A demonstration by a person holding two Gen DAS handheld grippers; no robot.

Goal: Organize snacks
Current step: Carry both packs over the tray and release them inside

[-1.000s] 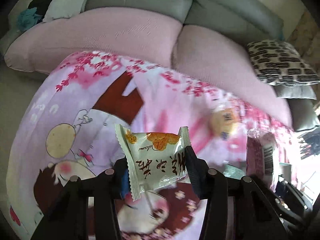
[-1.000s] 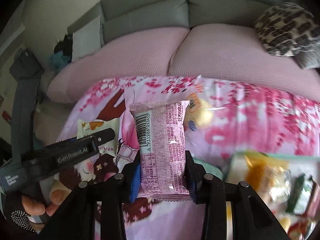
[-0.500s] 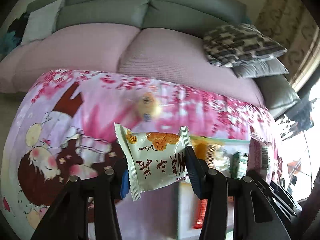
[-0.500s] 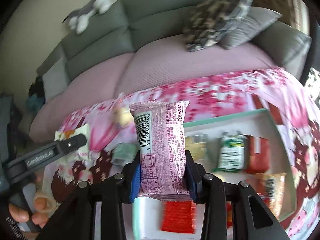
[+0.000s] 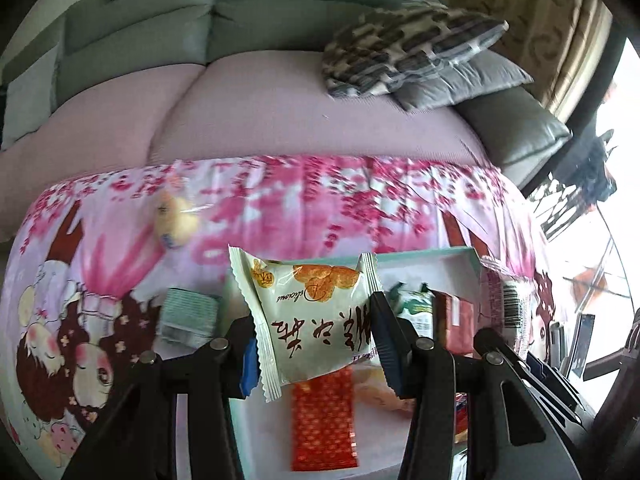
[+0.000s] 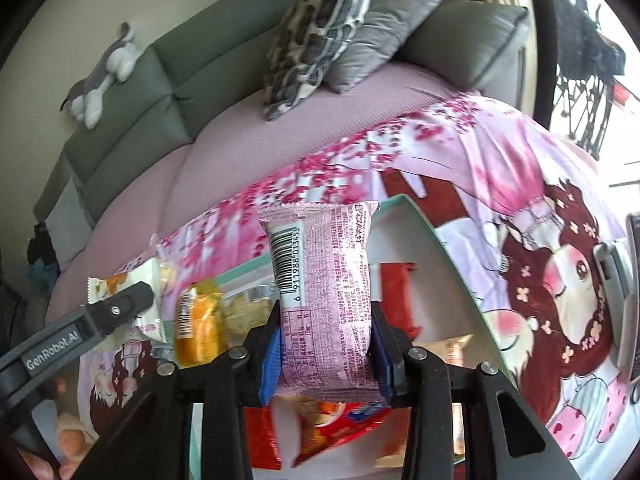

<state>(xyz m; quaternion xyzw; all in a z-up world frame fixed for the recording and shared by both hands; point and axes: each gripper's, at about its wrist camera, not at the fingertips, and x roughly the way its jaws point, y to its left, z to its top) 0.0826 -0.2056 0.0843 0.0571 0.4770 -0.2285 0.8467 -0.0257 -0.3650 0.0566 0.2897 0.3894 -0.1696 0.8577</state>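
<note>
My left gripper (image 5: 316,344) is shut on a white snack packet (image 5: 312,316) with orange pastry print, held above the left part of a white tray with a teal rim (image 5: 424,254). My right gripper (image 6: 326,344) is shut on a pink snack packet (image 6: 324,288) with a barcode, held over the same tray (image 6: 420,216). The pink packet shows at the right of the left wrist view (image 5: 506,308). The left gripper and its white packet (image 6: 128,296) show at the left of the right wrist view.
The tray holds a red dotted packet (image 5: 322,424), a green-white packet (image 5: 416,312), a red box (image 5: 454,320) and an orange packet (image 6: 198,320). A green packet (image 5: 190,316) and a yellow round snack (image 5: 174,220) lie on the pink cartoon cloth. A sofa with cushions (image 5: 408,48) stands behind.
Both grippers have swung right with their packets, from over the bare cloth to above the snack tray. Both grips are unchanged.
</note>
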